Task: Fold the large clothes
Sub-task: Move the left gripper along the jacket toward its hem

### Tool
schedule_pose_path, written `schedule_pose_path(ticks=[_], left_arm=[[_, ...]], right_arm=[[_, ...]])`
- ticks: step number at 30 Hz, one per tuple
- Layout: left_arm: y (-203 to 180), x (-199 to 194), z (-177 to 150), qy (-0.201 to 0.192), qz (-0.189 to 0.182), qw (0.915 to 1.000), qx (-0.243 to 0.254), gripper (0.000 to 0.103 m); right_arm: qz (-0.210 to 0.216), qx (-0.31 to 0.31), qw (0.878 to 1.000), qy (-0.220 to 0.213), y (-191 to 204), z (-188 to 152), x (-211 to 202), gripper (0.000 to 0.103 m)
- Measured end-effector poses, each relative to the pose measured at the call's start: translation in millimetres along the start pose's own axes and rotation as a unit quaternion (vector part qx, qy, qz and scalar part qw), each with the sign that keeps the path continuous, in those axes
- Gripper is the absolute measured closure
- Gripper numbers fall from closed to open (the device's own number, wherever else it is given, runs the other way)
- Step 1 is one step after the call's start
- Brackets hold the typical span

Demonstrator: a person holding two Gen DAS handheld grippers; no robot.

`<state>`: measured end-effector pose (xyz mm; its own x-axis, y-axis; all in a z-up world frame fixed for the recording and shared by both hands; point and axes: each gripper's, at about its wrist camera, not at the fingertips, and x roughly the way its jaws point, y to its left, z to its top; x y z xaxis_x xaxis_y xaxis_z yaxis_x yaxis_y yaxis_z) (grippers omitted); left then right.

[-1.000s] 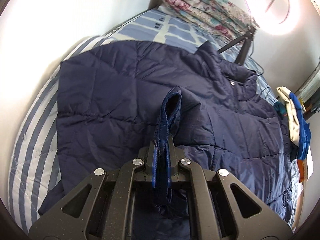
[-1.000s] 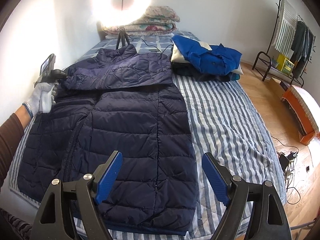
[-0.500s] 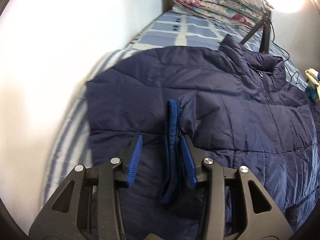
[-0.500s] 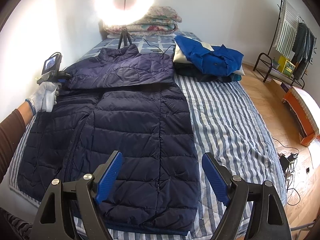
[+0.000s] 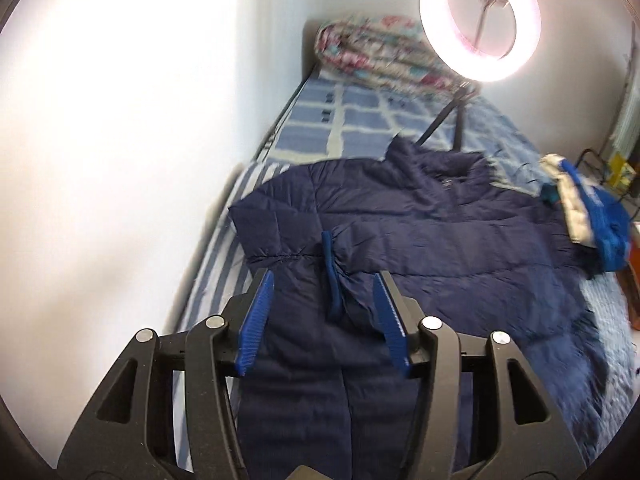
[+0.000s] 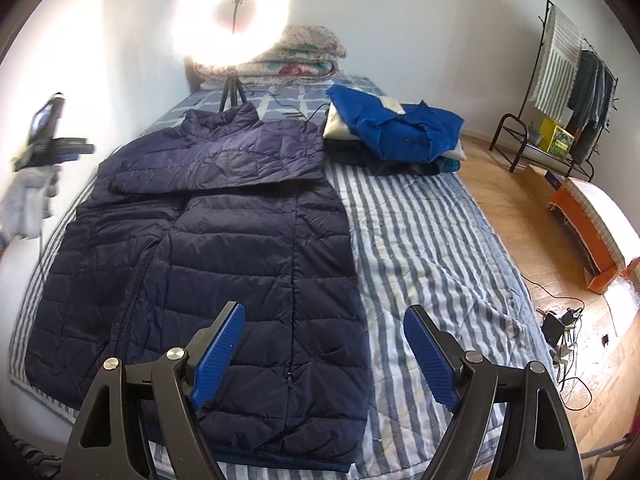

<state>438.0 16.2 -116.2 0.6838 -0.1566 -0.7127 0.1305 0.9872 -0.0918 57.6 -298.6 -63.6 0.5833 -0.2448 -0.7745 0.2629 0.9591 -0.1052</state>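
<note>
A long navy quilted coat [image 6: 224, 264] lies flat on the striped bed [image 6: 420, 248], one sleeve [image 6: 224, 160] folded across its chest. Its blue cuff [image 5: 331, 276] rests on the coat [image 5: 420, 240]. My left gripper [image 5: 322, 316] hovers above that cuff; its jaws are opening and nothing is between the pads. From the right wrist view, the left gripper [image 6: 60, 146] shows blurred at the left edge in a gloved hand [image 6: 28, 204]. Over the coat's hem my right gripper [image 6: 324, 354] stands open and empty.
A ring light on a tripod [image 6: 232, 36] stands at the bed's head before folded floral quilts [image 6: 308, 58]. A pile of blue and white clothes [image 6: 396, 128] lies at the bed's far right. A white wall [image 5: 120, 140] borders the left; a clothes rack [image 6: 560, 100] and cables [image 6: 564, 320] are on the floor.
My left gripper let go of the sleeve cuff, opened, and rose back away from it; the cuff now lies on the coat. The right gripper stayed still and open.
</note>
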Motion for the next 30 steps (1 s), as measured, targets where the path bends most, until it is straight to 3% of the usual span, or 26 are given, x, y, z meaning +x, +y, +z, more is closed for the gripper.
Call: schedule_pose_path(ticks=[7, 15, 23, 30], left_arm=[[27.4, -96.9, -40.3, -0.009, -0.025, 0.9996, -0.003, 0.037], [49.3, -158.8, -128.4, 0.04, -0.042, 0.9983, -0.005, 0.036], [70.6, -178.2, -194.6, 0.096, -0.06, 0.9928, -0.039, 0.036], [89.0, -154.0, -236.9, 0.164, -0.079, 0.9787, -0.095, 0.036]], right_arm=[[-0.015, -0.002, 1.0, -0.024, -15.1, -7.0, -8.3, 0.018], [0.04, -0.034, 0.998, -0.023, -23.3, -22.0, -10.9, 0.017], [0.096, -0.064, 0.993, -0.01, -35.9, -18.0, 2.9, 0.017], [0.126, -0.07, 0.987, 0.073, -55.5, -23.4, 56.1, 0.019]])
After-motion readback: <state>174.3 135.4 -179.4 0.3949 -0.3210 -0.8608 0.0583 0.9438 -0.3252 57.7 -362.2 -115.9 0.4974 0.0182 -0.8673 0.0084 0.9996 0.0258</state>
